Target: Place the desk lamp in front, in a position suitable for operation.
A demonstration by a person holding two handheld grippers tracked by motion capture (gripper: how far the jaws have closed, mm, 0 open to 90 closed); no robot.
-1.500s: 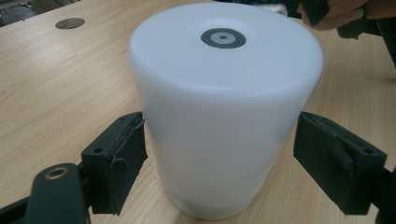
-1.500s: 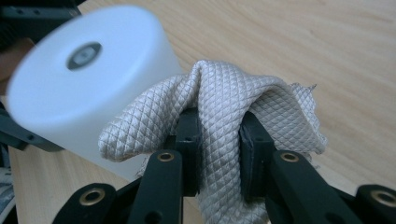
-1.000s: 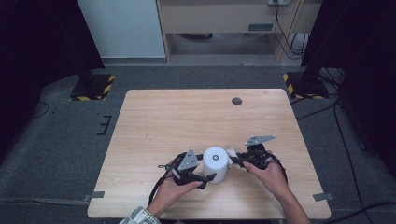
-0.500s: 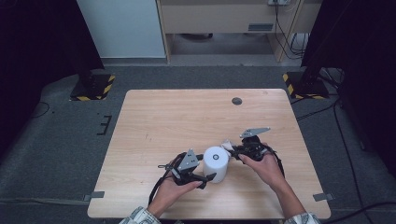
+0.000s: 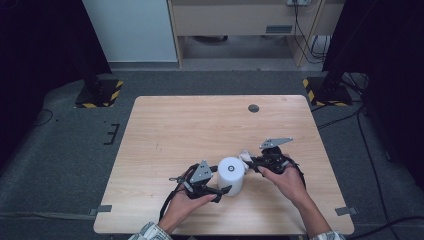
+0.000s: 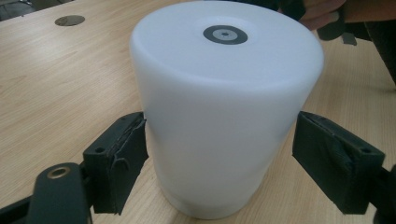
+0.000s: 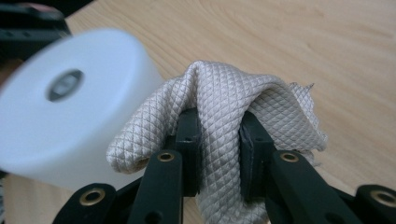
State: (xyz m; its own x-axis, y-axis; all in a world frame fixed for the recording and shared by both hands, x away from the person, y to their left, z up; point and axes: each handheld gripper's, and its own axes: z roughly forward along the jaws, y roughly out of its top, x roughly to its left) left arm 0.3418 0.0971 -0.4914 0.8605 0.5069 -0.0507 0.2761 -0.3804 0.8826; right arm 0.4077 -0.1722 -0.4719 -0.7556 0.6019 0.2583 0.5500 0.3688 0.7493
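1. Position: your left gripper (image 5: 226, 190) has its jaws spread on either side of the white matte plastic cylinder (image 5: 231, 175), which stands upright on the light wooden table (image 5: 200, 125), near the near edge. One pad looks to touch it; the other stands apart.
2. Your right gripper (image 7: 219, 135) pinches a folded beige quilted cloth (image 7: 219, 98) just right of the cylinder.
3. Progress, judged: probably wiping. The cloth reaches the cylinder's side; most of the surface seems left.

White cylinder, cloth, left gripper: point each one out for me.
white cylinder (image 6: 224, 126), left gripper view, front of its side wall.
cloth (image 7: 219, 100), right gripper view, fold above the jaws.
left gripper (image 5: 220, 181), high view, between its fingertips.
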